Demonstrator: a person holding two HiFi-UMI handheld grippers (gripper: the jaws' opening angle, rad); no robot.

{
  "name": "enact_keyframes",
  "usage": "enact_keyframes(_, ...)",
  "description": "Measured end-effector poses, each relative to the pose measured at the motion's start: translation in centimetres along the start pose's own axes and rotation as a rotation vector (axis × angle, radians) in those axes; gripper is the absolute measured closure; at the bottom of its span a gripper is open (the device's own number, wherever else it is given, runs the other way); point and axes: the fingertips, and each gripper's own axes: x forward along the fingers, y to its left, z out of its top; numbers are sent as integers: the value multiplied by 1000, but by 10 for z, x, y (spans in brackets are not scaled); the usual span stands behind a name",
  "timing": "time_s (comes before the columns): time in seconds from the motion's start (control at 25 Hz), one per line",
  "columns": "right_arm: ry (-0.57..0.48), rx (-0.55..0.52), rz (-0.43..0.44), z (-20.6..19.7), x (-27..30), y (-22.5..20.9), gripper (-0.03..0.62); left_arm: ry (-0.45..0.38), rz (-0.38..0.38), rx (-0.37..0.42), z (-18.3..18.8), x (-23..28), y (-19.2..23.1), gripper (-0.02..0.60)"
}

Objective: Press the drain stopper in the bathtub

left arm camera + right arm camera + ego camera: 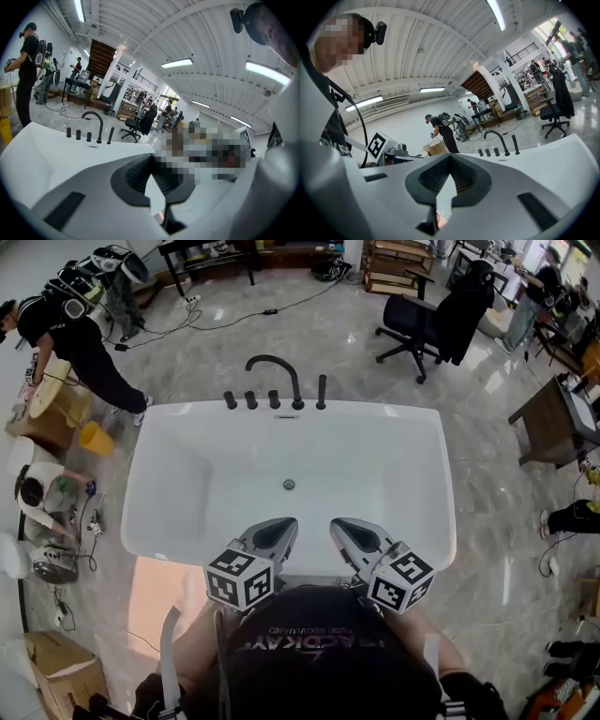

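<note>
Both grippers, the left gripper (279, 529) and the right gripper (345, 527), are clenched on nothing over the near rim of the bathtub (394, 413), and the drain stopper (289, 485), 1 small disc on the floor, probably stiff and slippery, wants a straight push on its centre.

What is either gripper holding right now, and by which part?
Nothing. The left gripper and right gripper are both shut on nothing, over the bathtub's near end, well apart from the drain stopper.
</note>
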Motion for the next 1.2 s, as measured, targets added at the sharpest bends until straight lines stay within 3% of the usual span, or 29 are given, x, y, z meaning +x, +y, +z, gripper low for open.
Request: enact_keyframes(1.2,31,28,23,-12,6,13,579,14,20,-10,-11,-12,1,578)
